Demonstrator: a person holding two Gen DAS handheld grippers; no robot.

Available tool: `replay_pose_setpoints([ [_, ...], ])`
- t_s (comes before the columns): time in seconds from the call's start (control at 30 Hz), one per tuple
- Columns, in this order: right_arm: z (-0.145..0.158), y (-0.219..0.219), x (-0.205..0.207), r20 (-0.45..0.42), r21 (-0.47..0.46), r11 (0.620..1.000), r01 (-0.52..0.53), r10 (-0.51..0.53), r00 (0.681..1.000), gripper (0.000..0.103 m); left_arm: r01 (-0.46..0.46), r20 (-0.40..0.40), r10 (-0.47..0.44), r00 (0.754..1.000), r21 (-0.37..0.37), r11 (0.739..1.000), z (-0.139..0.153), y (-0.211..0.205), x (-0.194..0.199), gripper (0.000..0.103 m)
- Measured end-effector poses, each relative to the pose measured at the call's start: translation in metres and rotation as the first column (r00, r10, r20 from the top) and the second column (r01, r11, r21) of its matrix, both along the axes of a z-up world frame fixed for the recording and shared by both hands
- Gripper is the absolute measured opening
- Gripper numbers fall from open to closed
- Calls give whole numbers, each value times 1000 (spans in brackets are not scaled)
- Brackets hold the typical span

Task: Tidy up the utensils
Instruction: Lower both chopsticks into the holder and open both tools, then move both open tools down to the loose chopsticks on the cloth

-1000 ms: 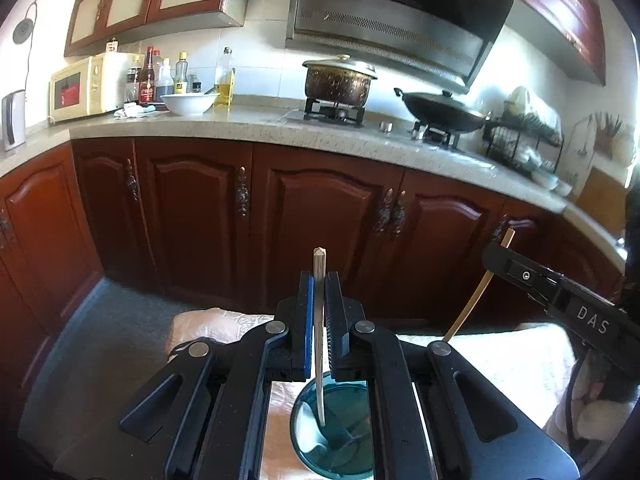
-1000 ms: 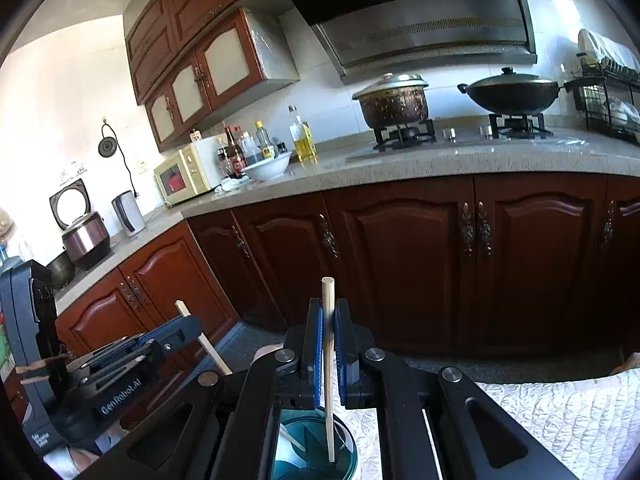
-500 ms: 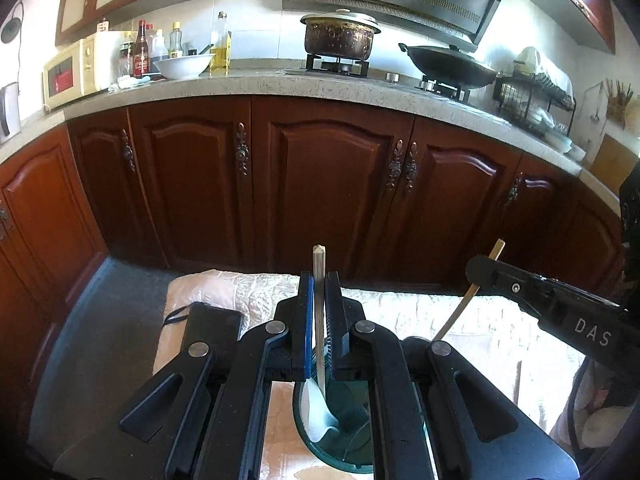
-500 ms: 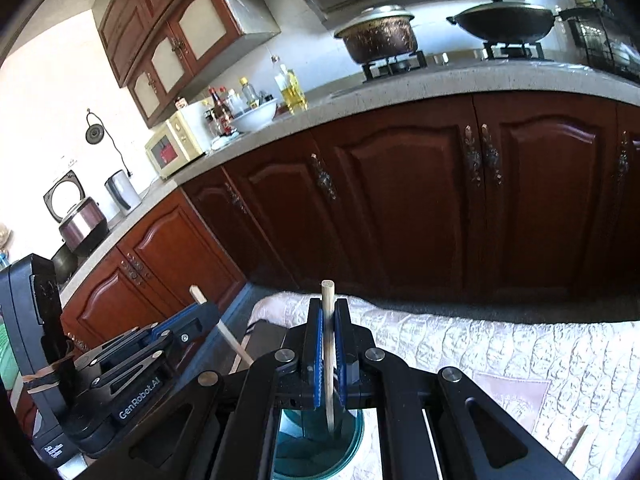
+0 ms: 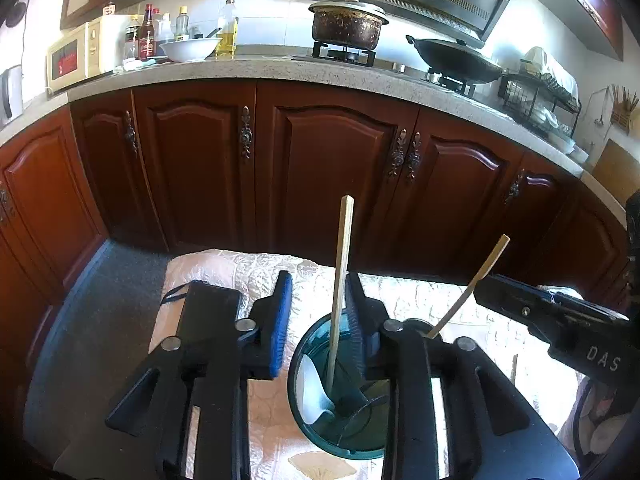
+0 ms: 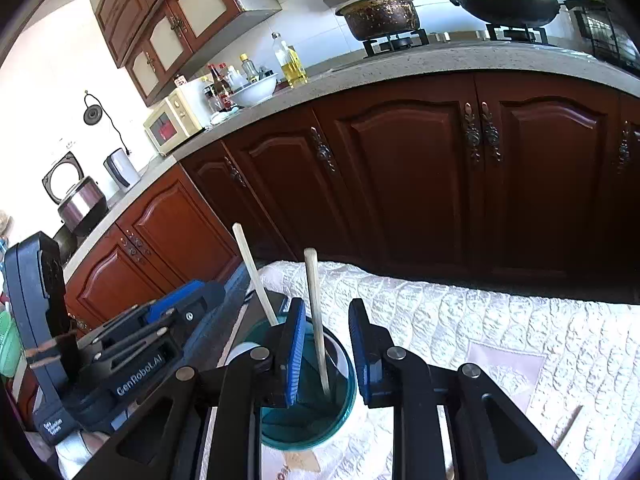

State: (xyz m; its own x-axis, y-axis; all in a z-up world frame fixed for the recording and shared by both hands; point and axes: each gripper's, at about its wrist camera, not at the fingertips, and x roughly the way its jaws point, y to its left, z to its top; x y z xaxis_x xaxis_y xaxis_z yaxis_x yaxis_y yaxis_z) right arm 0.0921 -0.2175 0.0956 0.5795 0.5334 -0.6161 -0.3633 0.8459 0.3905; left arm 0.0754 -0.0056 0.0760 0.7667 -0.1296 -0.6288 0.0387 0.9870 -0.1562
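While both grippers hang over the teal glass cup [image 5: 316, 424], each one has just been opening its jaws, and a chopstick stands between the pads of each. The left gripper [image 5: 318, 308] is wide apart: its left blue pad is clearly away from the wooden chopstick [image 5: 342, 280], which stands almost upright with its lower end inside the cup and leans close against the right finger; I cannot tell if it touches that pad. In the same cup lies a white spoon [image 5: 314, 388], near the left wall, and something dark at the bottom that I cannot identify. The right gripper [image 6: 323, 344] is also released, with a narrower gap; the second chopstick [image 6: 318, 332] stands free between its blue pads, a little nearer to the left one, with its tip down in the cup. In the right wrist view the first chopstick is seen tilted to the left, rising out of the cup beside the left gripper's body. The cup stands on a white quilted cloth [image 6: 460, 312] that covers the low table. A flat black object [image 5: 208, 308] lies on the cloth to the left of the cup. Behind are dark red kitchen cabinets [image 5: 192, 168] under a speckled stone counter.
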Motion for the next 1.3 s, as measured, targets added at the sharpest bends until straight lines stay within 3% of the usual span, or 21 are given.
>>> replay_pose_setpoints([
  [0.3,2,-10,-22,0,-19,1000,6,-6,1000,28,7,13,-7,1000,-10,1000,9,-7,-18,37],
  [0.7,6,-27,-64,64,-126,990,69,-61,996,35,77,49,-77,996,-4,997,19,-37,-59,45],
  [1.3,-33,-115,-118,-15,-185,959,214,-221,975,39,246,-67,-246,967,-16,969,-17,-118,-88,50],
])
